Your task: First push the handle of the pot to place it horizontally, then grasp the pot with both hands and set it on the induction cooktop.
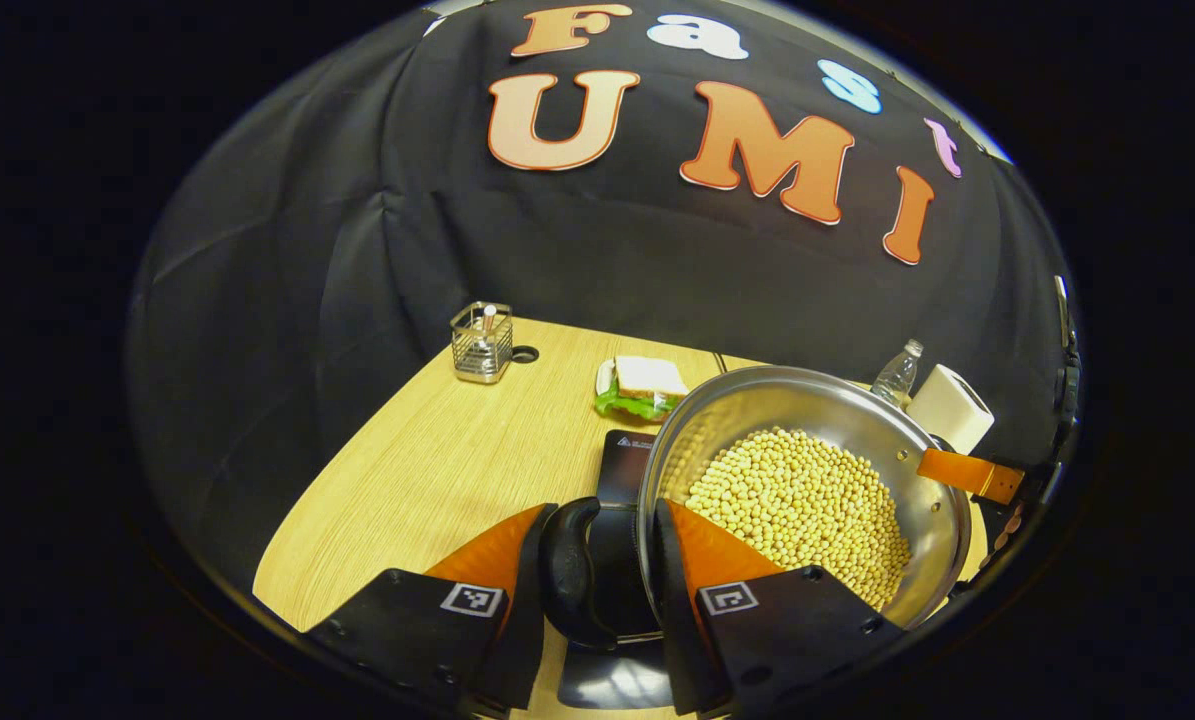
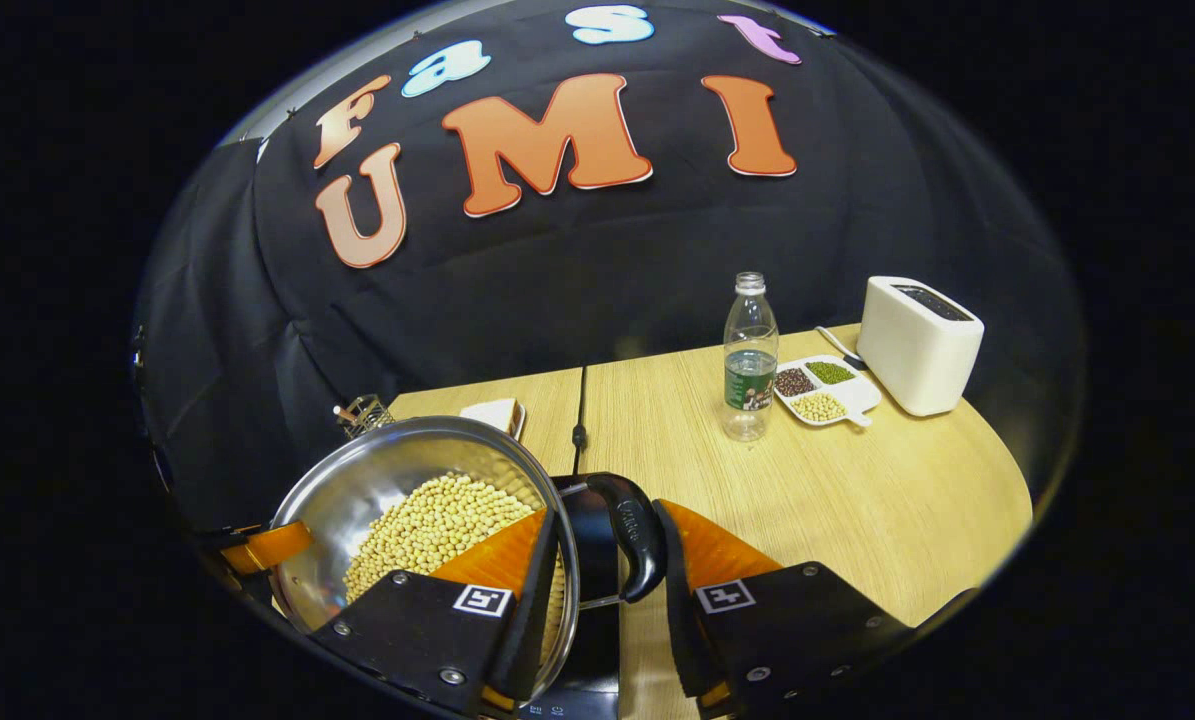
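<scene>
Steel gleams in the left gripper view: the pot (image 1: pixel 807 480), heaped with pale beans (image 1: pixel 807 510), sits over the dark induction cooktop (image 1: pixel 625 460) on the wooden table (image 1: pixel 427 470). My left gripper (image 1: pixel 607 570) straddles the pot's black side handle (image 1: pixel 569 570), one finger outside it and the other inside the rim, jaws pinching it. Beyond lie a sandwich (image 1: pixel 645 385) and a wire holder (image 1: pixel 481 342).

In the right gripper view, my right gripper (image 2: pixel 607 570) has its jaws around the other black handle (image 2: pixel 632 535), one finger over the beans (image 2: pixel 437 530) inside the pot (image 2: pixel 387 490); whether both press, I cannot tell. A water bottle (image 2: pixel 750 360), a divided dish (image 2: pixel 822 392) and a white toaster (image 2: pixel 919 345) stand farther back on the table (image 2: pixel 857 500)
</scene>
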Action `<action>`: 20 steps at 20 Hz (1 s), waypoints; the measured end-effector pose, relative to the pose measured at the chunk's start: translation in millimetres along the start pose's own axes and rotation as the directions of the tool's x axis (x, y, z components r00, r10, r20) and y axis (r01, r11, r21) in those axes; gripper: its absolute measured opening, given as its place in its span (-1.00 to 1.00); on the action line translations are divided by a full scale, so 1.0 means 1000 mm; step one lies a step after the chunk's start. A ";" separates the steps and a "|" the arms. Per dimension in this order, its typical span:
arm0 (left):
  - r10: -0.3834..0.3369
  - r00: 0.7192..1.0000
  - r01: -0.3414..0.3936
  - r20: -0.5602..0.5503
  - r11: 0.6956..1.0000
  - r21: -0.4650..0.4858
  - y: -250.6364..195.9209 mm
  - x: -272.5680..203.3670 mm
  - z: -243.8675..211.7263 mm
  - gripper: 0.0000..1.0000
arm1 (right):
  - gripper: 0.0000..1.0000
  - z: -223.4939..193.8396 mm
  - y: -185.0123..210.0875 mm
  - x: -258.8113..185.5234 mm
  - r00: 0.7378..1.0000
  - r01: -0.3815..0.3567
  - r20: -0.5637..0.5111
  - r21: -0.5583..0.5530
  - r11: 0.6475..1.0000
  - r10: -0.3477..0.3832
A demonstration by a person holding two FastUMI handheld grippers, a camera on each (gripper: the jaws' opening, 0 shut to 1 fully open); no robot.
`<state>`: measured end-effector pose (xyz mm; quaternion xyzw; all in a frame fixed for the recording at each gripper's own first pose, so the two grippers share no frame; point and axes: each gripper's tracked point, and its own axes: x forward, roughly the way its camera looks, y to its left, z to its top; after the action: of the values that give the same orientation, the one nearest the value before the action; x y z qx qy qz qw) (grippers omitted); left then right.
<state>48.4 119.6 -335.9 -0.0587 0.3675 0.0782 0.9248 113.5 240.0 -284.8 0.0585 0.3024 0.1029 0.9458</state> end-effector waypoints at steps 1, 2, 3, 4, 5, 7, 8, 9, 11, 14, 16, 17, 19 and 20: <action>-0.002 1.000 0.002 -0.013 1.000 -0.005 0.002 0.004 -0.005 0.14 | 0.05 -0.003 0.000 0.002 1.000 0.002 -0.006 0.000 1.000 -0.002; -0.004 1.000 0.004 -0.021 1.000 -0.005 0.005 0.008 -0.009 0.14 | 0.05 -0.005 -0.001 0.006 1.000 0.003 -0.010 0.003 1.000 -0.003; -0.004 1.000 0.004 -0.025 1.000 -0.006 0.006 0.011 -0.010 0.15 | 0.06 -0.008 0.001 0.009 1.000 0.004 -0.015 0.000 1.000 -0.004; -0.003 0.999 0.003 -0.032 1.000 -0.004 0.004 0.012 -0.013 0.15 | 0.06 -0.011 0.002 0.013 1.000 0.006 -0.020 -0.004 1.000 -0.006; -0.002 0.999 0.002 -0.040 1.000 -0.003 0.003 0.013 -0.014 0.15 | 0.06 -0.016 0.003 0.015 1.000 0.009 -0.029 -0.006 1.000 -0.009; -0.003 0.998 0.002 -0.059 1.000 -0.003 0.003 0.015 -0.015 0.19 | 0.06 -0.024 0.003 0.021 0.999 0.014 -0.048 -0.004 1.000 -0.014; -0.004 0.998 0.003 -0.066 1.000 -0.002 0.004 0.015 -0.014 0.19 | 0.05 -0.027 0.003 0.024 0.998 0.017 -0.056 -0.004 1.000 -0.017; -0.004 0.997 0.004 -0.073 1.000 -0.004 0.005 0.015 -0.013 0.15 | 0.05 -0.030 0.003 0.025 0.998 0.019 -0.064 -0.004 1.000 -0.020; -0.007 0.997 0.007 -0.073 1.000 -0.005 0.005 0.015 -0.012 0.17 | 0.05 -0.033 0.003 0.027 0.997 0.016 -0.071 -0.003 1.000 -0.017; 0.002 0.997 -0.002 -0.080 1.000 0.007 0.005 0.013 -0.011 0.24 | 0.11 -0.041 0.003 0.030 0.995 0.021 -0.100 -0.009 1.000 -0.022; 0.004 0.997 -0.003 -0.076 1.000 0.009 0.004 0.012 -0.006 0.23 | 0.19 -0.043 0.004 0.031 0.994 0.023 -0.106 0.000 1.000 -0.023; 0.005 0.997 -0.004 -0.080 1.000 0.010 0.005 0.009 -0.007 0.22 | 0.20 -0.043 0.002 0.031 0.994 0.025 -0.104 0.000 1.000 -0.025; 0.015 0.996 -0.014 -0.082 1.000 0.009 0.007 0.010 -0.006 0.25 | 0.24 -0.038 0.003 0.026 0.996 0.023 -0.091 -0.002 1.000 -0.023; 0.023 0.998 -0.022 -0.054 1.000 0.015 0.005 0.007 0.001 0.31 | 0.14 -0.028 0.003 0.024 0.998 0.018 -0.062 0.008 1.000 -0.017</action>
<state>53.2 125.8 -340.6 -0.0501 0.3938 0.0842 0.9140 115.2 250.2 -320.5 0.0567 0.3324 0.0950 0.9366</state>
